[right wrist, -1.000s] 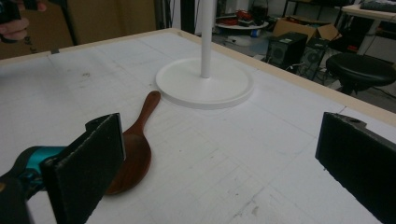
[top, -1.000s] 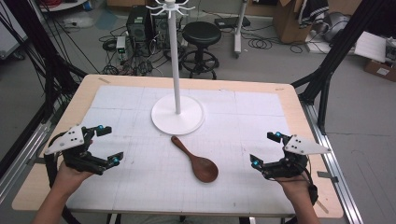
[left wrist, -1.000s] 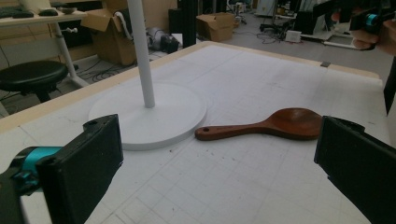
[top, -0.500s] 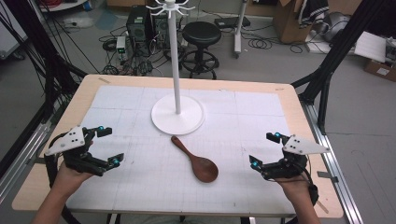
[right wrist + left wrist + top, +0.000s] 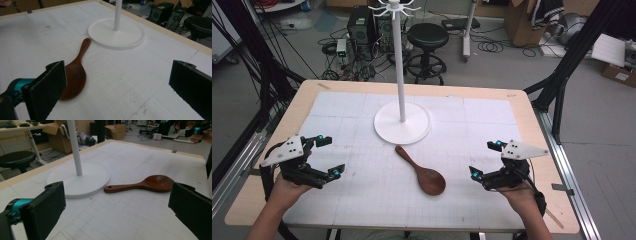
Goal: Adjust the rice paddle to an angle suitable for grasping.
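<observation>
One wooden rice paddle (image 5: 422, 172) flat on the white mat (image 5: 492, 115), handle tip just beside one white stand base (image 5: 402, 122). Two grippers, left gripper (image 5: 328, 156) and right gripper (image 5: 484, 160), both spread wide, holding nothing, well apart from the paddle.

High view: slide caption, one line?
Open left gripper and right gripper flank a wooden spoon before a white stand.

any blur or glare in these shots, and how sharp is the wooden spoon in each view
High view: even, soft light, no glare, wooden spoon small but clear. Left gripper view: spoon fairly sharp with a faint sheen on its bowl, the near jaws soft and out of focus. Right gripper view: spoon bowl partly hidden behind a blurred jaw, white stand base bright but not blown out.
</observation>
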A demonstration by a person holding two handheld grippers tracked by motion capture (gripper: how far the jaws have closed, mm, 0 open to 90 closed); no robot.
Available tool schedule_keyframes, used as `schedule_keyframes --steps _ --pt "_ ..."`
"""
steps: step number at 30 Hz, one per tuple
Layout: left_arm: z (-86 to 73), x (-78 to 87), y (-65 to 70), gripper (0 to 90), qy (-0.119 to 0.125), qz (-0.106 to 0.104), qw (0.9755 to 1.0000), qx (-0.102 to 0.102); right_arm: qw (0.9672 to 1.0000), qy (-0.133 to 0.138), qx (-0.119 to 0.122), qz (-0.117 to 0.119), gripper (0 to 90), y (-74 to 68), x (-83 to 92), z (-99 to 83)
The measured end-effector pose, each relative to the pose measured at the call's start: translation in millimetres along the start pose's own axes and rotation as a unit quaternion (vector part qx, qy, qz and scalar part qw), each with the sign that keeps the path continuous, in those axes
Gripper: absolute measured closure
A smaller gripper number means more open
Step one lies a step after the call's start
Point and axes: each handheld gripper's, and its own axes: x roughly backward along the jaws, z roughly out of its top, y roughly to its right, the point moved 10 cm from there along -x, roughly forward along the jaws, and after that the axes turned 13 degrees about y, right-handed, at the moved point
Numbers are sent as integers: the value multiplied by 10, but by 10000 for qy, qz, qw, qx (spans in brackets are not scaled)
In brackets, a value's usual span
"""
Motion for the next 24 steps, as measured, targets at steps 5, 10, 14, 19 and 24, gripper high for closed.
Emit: schedule_keyframes --steps 5,10,14,19,24 --pt "-1 1 -3 18 -6 -2 10000 2 10000 -57 2 27 4 -8 -59 10" --pt "0 -3 -4 18 4 6 10000 25 9996 -246 46 149 4 -63 -163 -5" --pt "-5 -6 0 18 -12 5 10000 38 9989 -410 124 180 4 -107 -243 -21" --pt "-8 -8 -1 18 -25 6 10000 32 9979 -569 130 268 4 -163 -328 -43" --pt "-10 -7 -6 18 -29 3 10000 31 9968 -709 150 345 4 -211 -417 -62"
